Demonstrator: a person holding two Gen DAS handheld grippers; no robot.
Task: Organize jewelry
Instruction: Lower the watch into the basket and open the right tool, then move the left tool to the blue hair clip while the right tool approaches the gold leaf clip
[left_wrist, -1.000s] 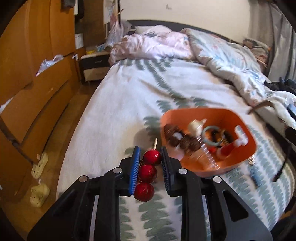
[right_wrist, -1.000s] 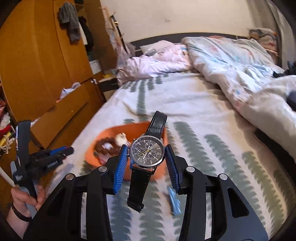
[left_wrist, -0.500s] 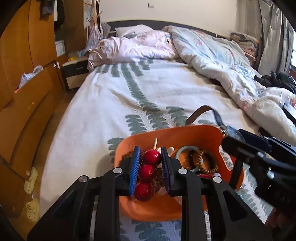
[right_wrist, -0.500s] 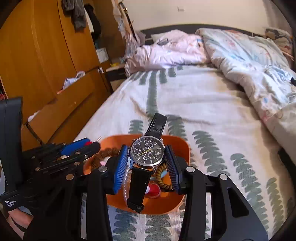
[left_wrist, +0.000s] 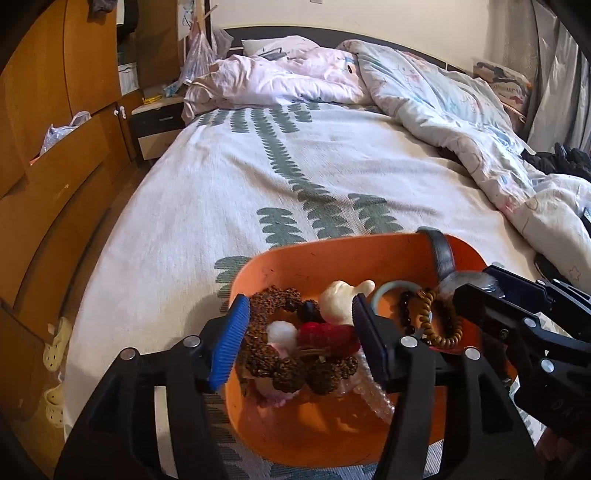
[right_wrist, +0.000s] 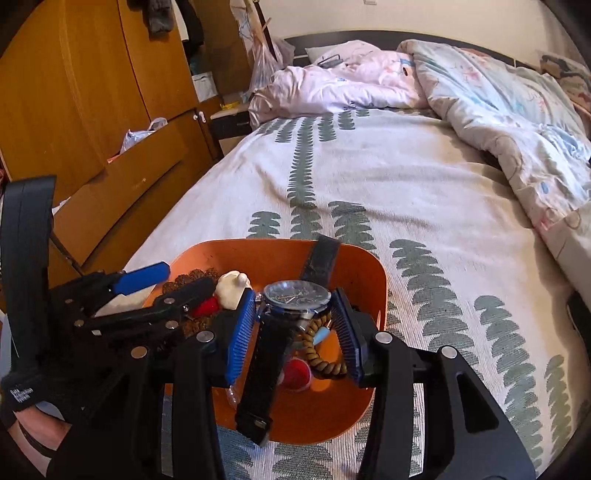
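An orange bowl (left_wrist: 317, 258) (right_wrist: 280, 254) sits on the bed with several pieces of jewelry in it. My left gripper (left_wrist: 299, 339) is open over the bowl; the red bead piece (left_wrist: 328, 338) lies below it on brown beaded bracelets (left_wrist: 266, 325). My right gripper (right_wrist: 295, 328) is open over the bowl's right half. The black-strapped watch (right_wrist: 297, 295) lies between its fingers, one strap end over the far rim and the other over the near rim (right_wrist: 255, 421). A wooden bead bracelet (right_wrist: 321, 354) lies beside it.
The bed (left_wrist: 295, 177) has a white cover with green leaf print. A crumpled duvet (left_wrist: 461, 122) lies at the right and back. A wooden wardrobe with drawers (left_wrist: 48, 155) stands left, a nightstand (left_wrist: 155, 125) behind it.
Both grippers moved down over the bowl and opened. The red bead piece dropped from the left gripper into the bowl; the watch was let go by the right gripper and rests across the bowl.
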